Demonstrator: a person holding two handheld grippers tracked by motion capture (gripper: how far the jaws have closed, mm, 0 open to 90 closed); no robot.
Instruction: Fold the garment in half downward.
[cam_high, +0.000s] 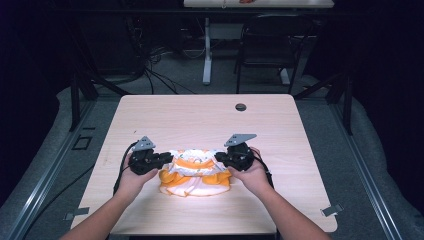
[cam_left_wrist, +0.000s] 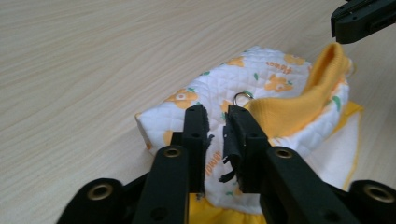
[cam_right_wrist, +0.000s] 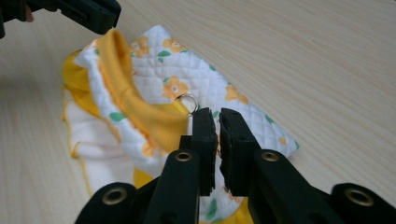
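garment: white quilted cloth, orange flowers, yellow ribbed trim, bunched near desk front edge
left gripper: pinching its quilted fabric
right gripper: apparently clamped on fabric too

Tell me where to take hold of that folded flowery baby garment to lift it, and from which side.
Take the yellow ribbed collar, not the quilted body. It stands up as a raised ridge across the folded garment, so it gives thin tongs an edge to close on, while the folded panels lie flat and thick. Come in from the two short ends, as the left tongs and right tongs already sit, probably pinching at both ends.
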